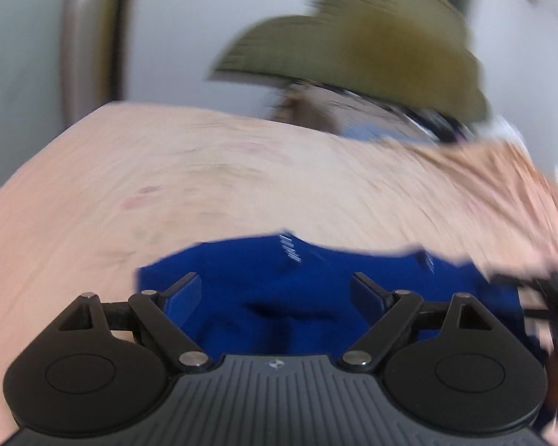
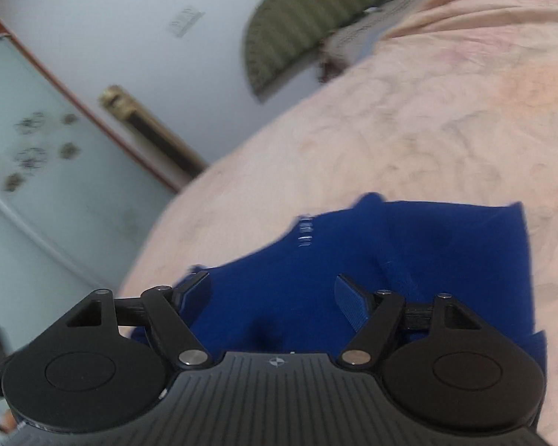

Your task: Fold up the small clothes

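Blue cloth [image 1: 316, 297], a small garment, lies on the pink bed [image 1: 167, 186], spread low and partly doubled over on itself, with a short row of white stitching near its far edge. It sits just ahead of both cameras, which suits a fold worked from the near side.

Left tongs [image 1: 275, 290] stand wide, jaws apart above the cloth with nothing pinched between them; the blue fabric shows through the gap. Right tongs [image 2: 273, 290] are also wide and empty, tilted over the garment's near edge. Both views are smeared, so whether a pad brushes the fabric cannot be told.

Judging by the open jaws over cloth that lies at rest, the piece is let go on the bed and the next grip is not yet taken. An olive striped cloth [image 1: 353, 37] hangs beyond the bed, well apart from the work.
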`<state>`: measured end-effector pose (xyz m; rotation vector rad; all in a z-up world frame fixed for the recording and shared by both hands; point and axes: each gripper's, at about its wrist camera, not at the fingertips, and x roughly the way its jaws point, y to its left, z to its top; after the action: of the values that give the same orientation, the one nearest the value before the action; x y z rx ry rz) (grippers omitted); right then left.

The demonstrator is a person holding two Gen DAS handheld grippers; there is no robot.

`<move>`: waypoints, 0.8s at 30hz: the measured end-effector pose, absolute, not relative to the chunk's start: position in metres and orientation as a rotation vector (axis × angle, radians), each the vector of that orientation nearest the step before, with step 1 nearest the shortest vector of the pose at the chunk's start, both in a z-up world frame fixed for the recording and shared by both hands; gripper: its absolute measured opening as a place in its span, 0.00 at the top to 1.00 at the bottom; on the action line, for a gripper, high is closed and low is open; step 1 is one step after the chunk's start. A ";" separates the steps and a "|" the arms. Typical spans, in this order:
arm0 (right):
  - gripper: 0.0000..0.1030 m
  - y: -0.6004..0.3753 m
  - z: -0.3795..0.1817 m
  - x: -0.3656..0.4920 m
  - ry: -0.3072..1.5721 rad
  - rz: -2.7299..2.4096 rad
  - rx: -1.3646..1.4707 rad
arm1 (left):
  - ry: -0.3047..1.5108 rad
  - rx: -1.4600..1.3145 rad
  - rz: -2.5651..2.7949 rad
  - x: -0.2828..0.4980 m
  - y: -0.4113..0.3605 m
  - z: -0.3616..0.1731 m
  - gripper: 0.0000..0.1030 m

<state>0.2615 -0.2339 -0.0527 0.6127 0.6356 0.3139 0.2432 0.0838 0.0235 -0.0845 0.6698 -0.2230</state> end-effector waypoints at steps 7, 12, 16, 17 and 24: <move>0.22 -0.246 -0.047 0.248 0.556 0.064 0.472 | 0.667 0.249 -0.460 0.221 0.031 -0.001 0.15; 0.09 -0.217 -0.044 0.237 0.551 0.216 0.399 | 0.729 0.212 -0.386 0.260 0.027 -0.021 0.15; 0.10 -0.201 -0.049 0.236 0.605 0.224 0.344 | 0.716 0.085 -0.146 0.288 0.064 -0.017 0.15; 0.10 -0.202 -0.053 0.238 0.618 0.214 0.343 | 0.708 0.047 -0.098 0.291 0.077 -0.015 0.15; 0.10 -0.210 -0.052 0.233 0.596 0.181 0.358 | 0.656 -0.079 0.017 0.269 0.141 0.009 0.15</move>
<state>0.2333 -0.2103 -0.0519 0.3580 0.5963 0.1811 0.2690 0.1406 0.0095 -0.0785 0.6557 0.0168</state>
